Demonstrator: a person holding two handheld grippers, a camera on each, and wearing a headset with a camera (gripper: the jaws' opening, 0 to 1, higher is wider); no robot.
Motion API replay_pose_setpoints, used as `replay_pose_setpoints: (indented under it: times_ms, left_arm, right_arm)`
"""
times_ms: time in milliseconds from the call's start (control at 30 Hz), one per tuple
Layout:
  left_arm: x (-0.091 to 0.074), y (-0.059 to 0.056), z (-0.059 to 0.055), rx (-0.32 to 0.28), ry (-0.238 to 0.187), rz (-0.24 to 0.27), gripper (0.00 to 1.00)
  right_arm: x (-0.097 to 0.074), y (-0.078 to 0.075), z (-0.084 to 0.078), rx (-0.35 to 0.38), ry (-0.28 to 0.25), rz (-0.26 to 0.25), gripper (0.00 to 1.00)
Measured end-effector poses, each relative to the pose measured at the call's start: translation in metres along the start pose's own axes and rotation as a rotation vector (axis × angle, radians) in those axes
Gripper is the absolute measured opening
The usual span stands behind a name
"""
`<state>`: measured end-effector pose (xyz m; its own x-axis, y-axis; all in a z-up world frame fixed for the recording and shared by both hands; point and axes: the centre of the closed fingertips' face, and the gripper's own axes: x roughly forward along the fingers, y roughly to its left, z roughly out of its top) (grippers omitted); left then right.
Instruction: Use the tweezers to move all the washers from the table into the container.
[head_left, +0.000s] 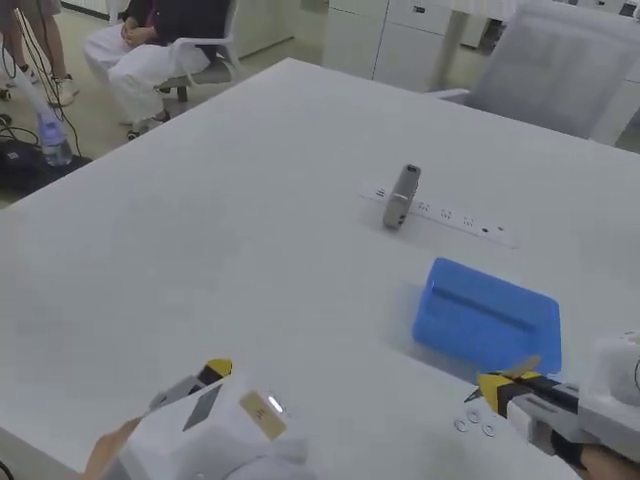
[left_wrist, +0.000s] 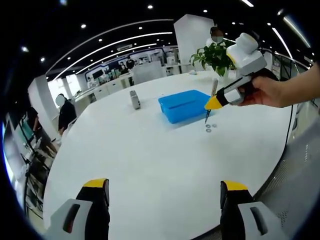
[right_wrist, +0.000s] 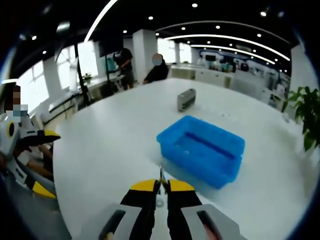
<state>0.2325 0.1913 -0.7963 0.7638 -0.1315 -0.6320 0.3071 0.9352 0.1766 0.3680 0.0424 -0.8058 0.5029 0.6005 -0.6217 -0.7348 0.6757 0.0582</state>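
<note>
L tongs (left_wrist: 164, 186) hang spread wide over bare counter (head_left: 250, 250), holding nothing. Few washers (head_left: 473, 420) lie on counter just beside container (head_left: 487, 318), near side; container looks empty. R tongs (right_wrist: 161, 186) are pinched narrow on tweezers (right_wrist: 160, 172), tip just above washers. Step, prob.: first pick. Next needs tip lowered, one washer's edge nipped, then lifted over container wall.
</note>
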Motion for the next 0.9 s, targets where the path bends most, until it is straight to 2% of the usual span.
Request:
replay_pose_setpoints:
  times_ms: [100, 467, 633, 800, 900]
  left_arm:
    - [0.000, 0.000, 0.000, 0.005, -0.001, 0.001, 0.94]
    - [0.000, -0.001, -0.001, 0.008, 0.010, -0.001, 0.94]
    - [0.000, -0.001, -0.002, 0.010, 0.010, 0.001, 0.94]
    - [0.000, 0.000, -0.002, 0.009, 0.010, 0.003, 0.93]
    - [0.000, 0.000, -0.001, 0.010, 0.009, 0.004, 0.93]
  right_arm:
    - [0.001, -0.001, -0.008, 0.004, 0.019, -0.003, 0.04]
    - [0.002, -0.002, -0.017, 0.020, 0.049, -0.006, 0.04]
    - [0.002, -0.001, -0.016, 0.014, 0.040, -0.010, 0.03]
    - [0.001, 0.003, -0.019, -0.042, 0.036, -0.023, 0.03]
    - [0.001, 0.001, -0.019, -0.026, 0.039, -0.026, 0.02]
